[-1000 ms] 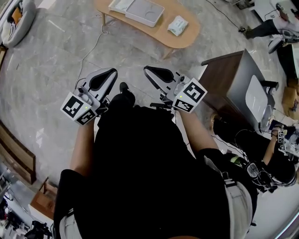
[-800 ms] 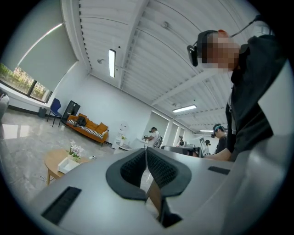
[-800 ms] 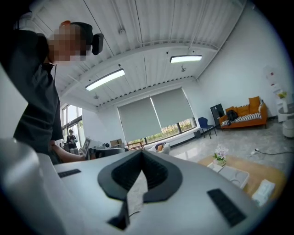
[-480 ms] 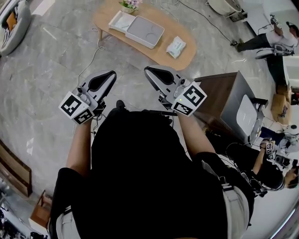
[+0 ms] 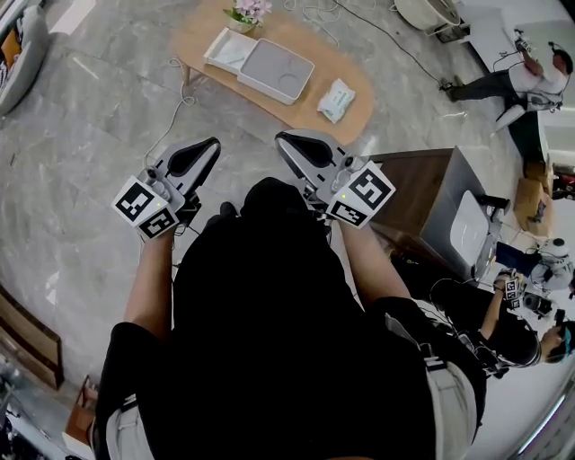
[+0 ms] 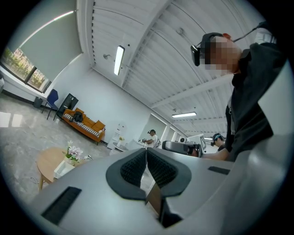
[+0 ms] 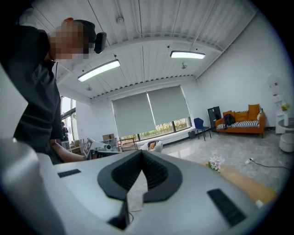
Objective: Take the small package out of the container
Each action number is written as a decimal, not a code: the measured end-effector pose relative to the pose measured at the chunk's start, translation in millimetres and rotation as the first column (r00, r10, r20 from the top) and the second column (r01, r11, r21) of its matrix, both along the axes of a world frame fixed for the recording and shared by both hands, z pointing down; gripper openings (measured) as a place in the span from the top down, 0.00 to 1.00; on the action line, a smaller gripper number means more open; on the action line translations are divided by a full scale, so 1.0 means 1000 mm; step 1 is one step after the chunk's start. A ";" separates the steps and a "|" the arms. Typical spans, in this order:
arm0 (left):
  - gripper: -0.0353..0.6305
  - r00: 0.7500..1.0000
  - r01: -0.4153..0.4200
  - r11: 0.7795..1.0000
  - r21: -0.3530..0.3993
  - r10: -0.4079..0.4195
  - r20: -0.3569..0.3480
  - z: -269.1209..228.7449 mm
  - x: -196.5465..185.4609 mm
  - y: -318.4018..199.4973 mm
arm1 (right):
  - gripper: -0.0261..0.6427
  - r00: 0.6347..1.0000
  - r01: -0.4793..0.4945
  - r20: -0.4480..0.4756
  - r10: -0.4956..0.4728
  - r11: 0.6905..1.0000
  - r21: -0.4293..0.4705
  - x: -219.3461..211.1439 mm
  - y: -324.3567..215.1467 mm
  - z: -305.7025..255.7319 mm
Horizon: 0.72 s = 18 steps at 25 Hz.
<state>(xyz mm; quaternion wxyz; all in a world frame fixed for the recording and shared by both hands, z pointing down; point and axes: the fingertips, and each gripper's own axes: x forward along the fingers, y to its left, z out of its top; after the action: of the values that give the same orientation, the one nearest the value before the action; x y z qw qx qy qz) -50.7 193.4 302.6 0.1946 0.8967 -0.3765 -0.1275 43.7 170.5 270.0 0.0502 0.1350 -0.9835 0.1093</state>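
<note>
The person is holding the left tongs point(image 5: 210, 145) and right tongs point(image 5: 282, 138) side by side in front of the chest. Both pairs are pressing their pads together on nothing. Well beyond their tips, the oval wooden tabletop point(image 5: 310, 108) is standing on the marble floor point(image 5: 81, 135). The small package point(image 5: 337, 99) is lying on it ahead of the right tongs, outside the grey container point(image 5: 277, 70) and just to its right. A white tray point(image 5: 229, 49) and flowers point(image 5: 249, 11) are sitting farther off.
</note>
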 end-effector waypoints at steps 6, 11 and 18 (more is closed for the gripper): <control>0.91 1.000 0.017 1.000 -0.020 -0.017 0.007 0.004 0.001 -0.042 | 0.94 1.000 0.020 0.016 -0.019 0.999 -0.039 0.003 -0.041 0.006; 0.91 0.998 0.050 0.998 -0.046 -0.048 0.031 0.009 -0.010 -0.092 | 0.94 0.998 0.064 0.028 -0.062 0.997 -0.054 -0.015 -0.097 0.019; 0.91 0.992 0.106 0.993 -0.057 -0.102 0.072 -0.001 -0.030 -0.178 | 0.94 0.993 0.110 0.058 -0.107 0.993 -0.044 -0.035 -0.197 0.011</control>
<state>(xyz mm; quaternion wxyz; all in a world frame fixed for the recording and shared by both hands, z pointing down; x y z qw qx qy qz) -80.9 15.5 302.0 0.2017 0.8734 -0.4330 -0.0950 8.2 -26.1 280.8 0.0320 0.0771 -0.9875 0.1333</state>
